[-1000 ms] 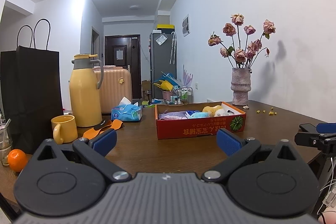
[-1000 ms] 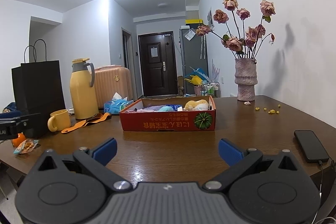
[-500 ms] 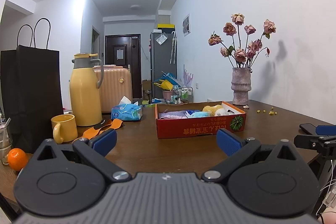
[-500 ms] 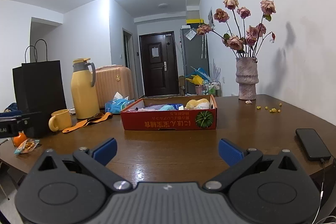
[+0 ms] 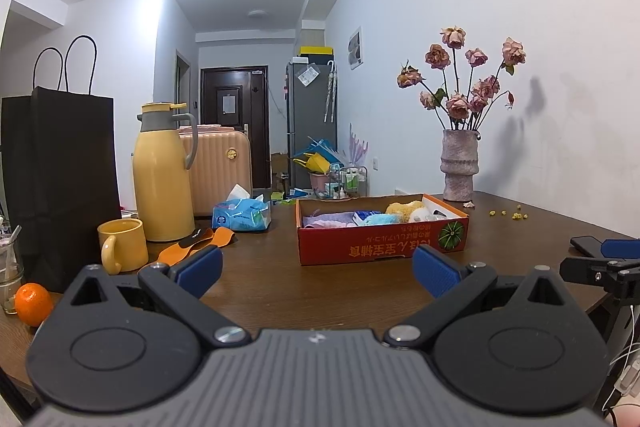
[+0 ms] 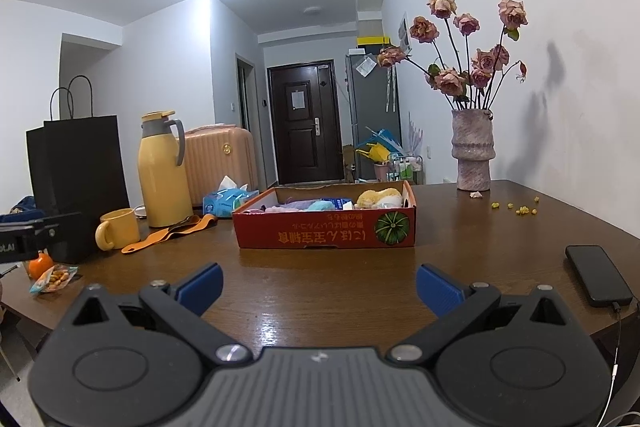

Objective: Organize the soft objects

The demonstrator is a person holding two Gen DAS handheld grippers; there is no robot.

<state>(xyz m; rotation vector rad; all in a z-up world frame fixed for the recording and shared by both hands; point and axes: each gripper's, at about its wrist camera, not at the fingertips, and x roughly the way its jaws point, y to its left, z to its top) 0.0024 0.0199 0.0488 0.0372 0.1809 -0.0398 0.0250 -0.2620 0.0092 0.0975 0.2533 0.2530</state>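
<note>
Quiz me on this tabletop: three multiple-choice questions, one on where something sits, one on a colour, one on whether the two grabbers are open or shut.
1. Where does the phone lie?
A. inside the box
B. on the table, right of the box
C. beside the mug

2. What colour is the mug?
A. yellow
B. red
C. white

3. How are the two grippers?
A. both open, empty
B. both shut
C. one holds a towel

Answers:
1 B: the phone lies flat near the table edge, right of the box.
2 A: the mug is yellow, like the flask behind it.
3 A: the left gripper and right gripper show blue fingers spread wide with nothing between.
</note>
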